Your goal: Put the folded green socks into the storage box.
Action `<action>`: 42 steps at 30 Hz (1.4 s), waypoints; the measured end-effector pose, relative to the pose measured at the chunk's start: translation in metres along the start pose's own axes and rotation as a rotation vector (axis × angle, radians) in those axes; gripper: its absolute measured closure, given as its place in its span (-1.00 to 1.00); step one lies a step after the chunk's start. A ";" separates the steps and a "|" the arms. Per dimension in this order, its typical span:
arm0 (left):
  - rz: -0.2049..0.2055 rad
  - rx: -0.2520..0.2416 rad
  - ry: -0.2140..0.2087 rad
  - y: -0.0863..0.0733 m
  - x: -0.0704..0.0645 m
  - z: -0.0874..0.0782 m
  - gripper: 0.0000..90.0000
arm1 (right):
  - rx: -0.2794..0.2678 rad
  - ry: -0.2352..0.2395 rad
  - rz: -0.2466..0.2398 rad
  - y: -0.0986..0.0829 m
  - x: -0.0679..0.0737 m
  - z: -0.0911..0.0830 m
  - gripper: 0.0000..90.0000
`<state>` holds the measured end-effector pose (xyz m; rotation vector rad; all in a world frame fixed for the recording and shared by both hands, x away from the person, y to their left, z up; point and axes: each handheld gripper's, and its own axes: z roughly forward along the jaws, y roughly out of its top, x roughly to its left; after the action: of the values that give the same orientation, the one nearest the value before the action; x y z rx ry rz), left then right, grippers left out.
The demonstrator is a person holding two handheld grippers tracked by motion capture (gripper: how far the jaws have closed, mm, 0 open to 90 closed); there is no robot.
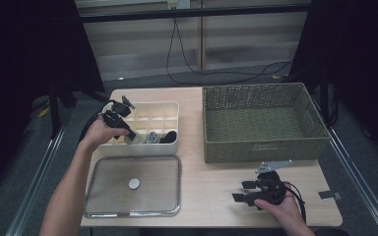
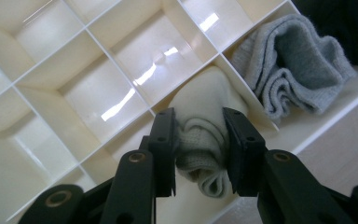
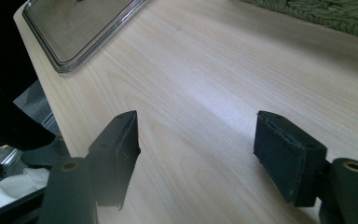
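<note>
Left tool [image 2: 198,140] grips the cream sock [image 2: 205,140] in a front compartment of the divided box [image 1: 170,105] — grey sock [image 2: 293,70] adjacent. Right tool [image 3: 196,154] — jaws apart, above the surface [image 3: 205,70].

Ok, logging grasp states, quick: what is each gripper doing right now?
Left gripper: closed on the cream sock in the divided box.
Right gripper: open, empty, over the table.

Cream sock [image 2: 200,140], grey sock [image 2: 293,74], olive woven basket [image 1: 263,147].
</note>
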<state>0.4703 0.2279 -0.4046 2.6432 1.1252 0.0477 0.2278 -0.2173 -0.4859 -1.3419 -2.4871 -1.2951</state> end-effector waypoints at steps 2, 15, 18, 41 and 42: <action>0.005 0.011 0.002 0.002 -0.001 0.004 0.49 | 0.000 0.002 0.002 0.000 0.000 0.000 -0.30; 0.013 0.021 -0.013 0.010 -0.010 0.017 0.50 | 0.004 0.007 0.001 0.001 0.000 0.001 -0.30; 0.006 0.031 -0.024 0.012 -0.009 0.020 0.50 | 0.006 0.007 -0.003 0.001 0.000 0.002 -0.30; -0.021 0.097 -0.023 0.008 -0.007 0.046 0.52 | 0.013 0.025 -0.008 0.001 0.002 0.003 -0.30; -0.016 0.095 -0.015 0.007 -0.008 0.046 0.52 | 0.013 0.023 -0.009 0.000 0.002 0.003 -0.30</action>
<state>0.4753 0.2067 -0.4468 2.7127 1.1709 -0.0290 0.2280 -0.2140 -0.4869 -1.3072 -2.4845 -1.2863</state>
